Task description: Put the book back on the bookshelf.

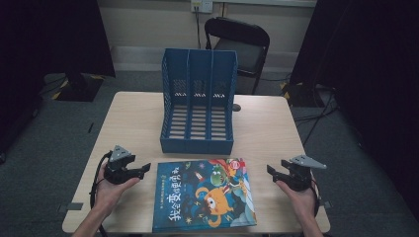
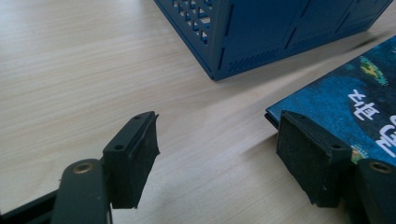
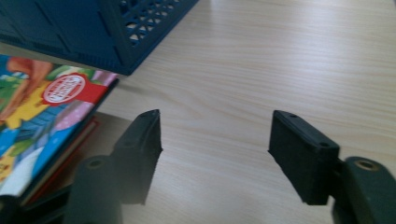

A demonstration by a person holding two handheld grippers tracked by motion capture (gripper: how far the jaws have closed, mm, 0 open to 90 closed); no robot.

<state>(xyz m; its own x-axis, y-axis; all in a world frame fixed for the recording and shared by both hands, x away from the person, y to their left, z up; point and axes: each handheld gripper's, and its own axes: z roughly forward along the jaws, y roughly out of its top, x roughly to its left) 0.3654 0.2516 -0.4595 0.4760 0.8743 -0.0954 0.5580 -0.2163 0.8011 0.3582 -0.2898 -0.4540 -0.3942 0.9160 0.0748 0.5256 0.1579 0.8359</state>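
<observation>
Book position: picture book lies flat, cover up, at the near edge of the table, just in front of the blue file rack, between the two grippers.
Left gripper: left gripper sits just left of the book's left edge; fingers released, spread, nothing between them.
Left-side risk: one finger already overlaps the book's corner in the left gripper view; closing from here would likely pinch only the cover, so it fans open or slips.
Book risk: a flat book offers no raised lip; a push from one side alone could slide it toward the rack or off the near table edge.
Rack clearance: three empty slots, narrow; a tilted book could catch a divider.
Right gripper: right gripper stands apart from the book's right edge; fingers released, bare table between them.
Open room: clear table at both flanks; little margin at the near edge.
</observation>
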